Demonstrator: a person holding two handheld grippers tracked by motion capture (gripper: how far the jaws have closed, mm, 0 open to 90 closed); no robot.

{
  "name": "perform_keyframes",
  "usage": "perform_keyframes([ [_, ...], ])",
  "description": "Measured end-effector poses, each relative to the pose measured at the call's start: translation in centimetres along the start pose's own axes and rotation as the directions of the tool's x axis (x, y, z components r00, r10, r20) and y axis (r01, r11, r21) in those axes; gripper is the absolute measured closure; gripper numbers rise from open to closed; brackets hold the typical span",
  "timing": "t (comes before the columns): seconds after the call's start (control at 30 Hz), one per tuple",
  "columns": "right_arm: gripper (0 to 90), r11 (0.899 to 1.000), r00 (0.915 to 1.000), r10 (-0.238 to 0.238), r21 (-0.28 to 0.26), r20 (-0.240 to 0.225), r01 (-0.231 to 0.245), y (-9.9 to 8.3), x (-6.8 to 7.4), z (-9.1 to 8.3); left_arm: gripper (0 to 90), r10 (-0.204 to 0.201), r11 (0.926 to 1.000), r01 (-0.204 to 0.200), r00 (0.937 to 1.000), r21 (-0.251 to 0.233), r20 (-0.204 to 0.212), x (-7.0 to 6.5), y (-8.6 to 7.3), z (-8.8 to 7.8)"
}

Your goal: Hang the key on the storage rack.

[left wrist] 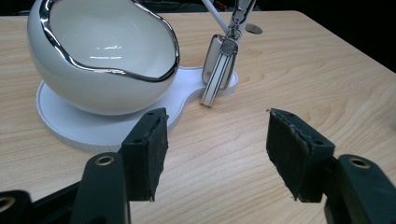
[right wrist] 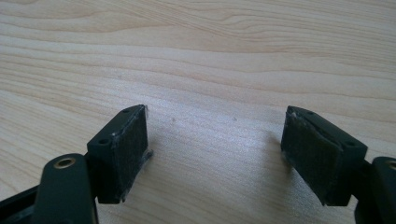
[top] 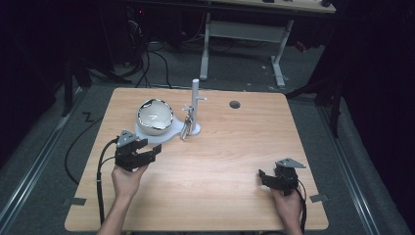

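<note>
left gripper (top: 150,151): held in the person's left hand (top: 128,179) at the near left of the wooden table (top: 235,161), pointing toward the bowl; in the left gripper view (left wrist: 217,140) its jaws stand apart with nothing but bare wood between the pads
right gripper (top: 263,176): held in the right hand (top: 288,205) at the near right of the table, well apart from the stand; in the right gripper view (right wrist: 215,140) the jaws gape wide over bare tabletop, holding nothing
bowl (top: 154,116): white, glossy, with a wavy chrome rim, tilted so its opening faces up and toward the camera; it sits on the round end of the white base (top: 166,135), just ahead of the left gripper
bowl up close (left wrist: 100,56): inside shows empty and shiny, base plate (left wrist: 65,123) touching the table beneath it
key fob (top: 185,129): hangs from the hook of the white post (top: 195,103) beside the bowl, lower end near the base; in the left gripper view (left wrist: 219,70) it dangles tilted on a metal clip (left wrist: 238,18)
table hole (top: 235,104): dark round opening at the far side, right of the post
</note>
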State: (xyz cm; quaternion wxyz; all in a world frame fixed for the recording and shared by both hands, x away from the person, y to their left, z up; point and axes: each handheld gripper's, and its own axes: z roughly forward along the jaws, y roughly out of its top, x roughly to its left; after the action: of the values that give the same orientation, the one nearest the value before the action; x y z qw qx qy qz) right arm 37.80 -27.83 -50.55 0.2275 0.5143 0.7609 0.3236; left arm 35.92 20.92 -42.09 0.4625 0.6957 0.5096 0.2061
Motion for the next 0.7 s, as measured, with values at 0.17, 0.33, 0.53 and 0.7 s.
perform_keyframes([
  [0.17, 22.9, 1.000, 1.0000, 0.000, 0.000, 0.000, 0.000, 0.0, 0.0, 0.0, 38.9, 0.002, 1.0000, -0.002, 0.9999, 0.001, -0.010, 0.1, -0.5, -0.4],
  [0.33, 22.9, 1.000, 1.0000, 0.001, 0.000, 0.000, -0.001, 0.0, 0.0, 0.0, 38.9, -0.005, 1.0000, 0.005, 0.9999, 0.003, -0.016, 0.2, -1.1, -0.7],
  [0.53, 22.9, 1.000, 1.0000, 0.001, -0.001, 0.000, -0.001, 0.0, 0.0, 0.0, 38.7, -0.005, 1.0000, 0.005, 0.9997, 0.004, -0.025, 0.2, -1.6, -1.0],
  [0.7, 22.9, 1.000, 1.0000, 0.001, -0.001, 0.000, -0.001, 0.0, 0.0, 0.0, 38.7, -0.004, 0.9999, 0.004, 0.9995, 0.014, -0.031, 0.2, -2.1, -1.1],
])
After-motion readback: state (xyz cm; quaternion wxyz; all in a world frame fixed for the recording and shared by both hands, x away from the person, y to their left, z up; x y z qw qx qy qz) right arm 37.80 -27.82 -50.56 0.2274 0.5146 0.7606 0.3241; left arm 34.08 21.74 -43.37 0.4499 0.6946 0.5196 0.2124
